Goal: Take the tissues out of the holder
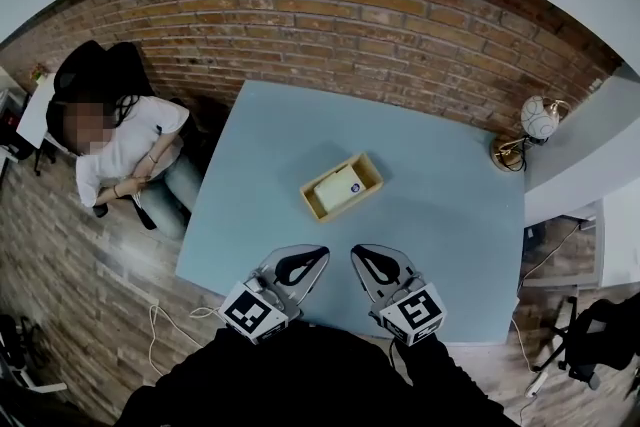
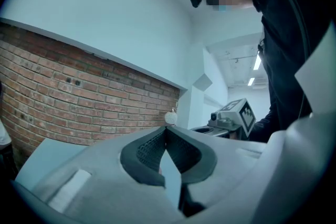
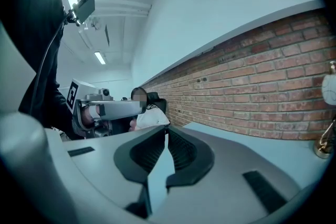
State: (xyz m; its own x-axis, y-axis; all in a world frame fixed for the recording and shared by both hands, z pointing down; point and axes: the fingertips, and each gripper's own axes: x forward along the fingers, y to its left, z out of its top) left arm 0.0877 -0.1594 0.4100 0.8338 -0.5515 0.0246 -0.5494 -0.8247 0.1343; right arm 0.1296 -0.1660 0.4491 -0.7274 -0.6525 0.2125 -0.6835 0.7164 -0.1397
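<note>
Hovering at worktop (image 1: pixel 262 140) near edge: left tongs (image 1: pixel 319 252) and right tongs (image 1: pixel 356 252) both closed, empty; holder (image 1: pixel 371 177) with tissues (image 1: pixel 337 189) dead ahead between them, long axis diagonal.

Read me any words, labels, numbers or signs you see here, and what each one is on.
No words or numbers are readable.
Tissue pack in the holder: small blue mark, too small to read.
Left marker cube and right marker cube: black-and-white square patterns, no letters.
</note>
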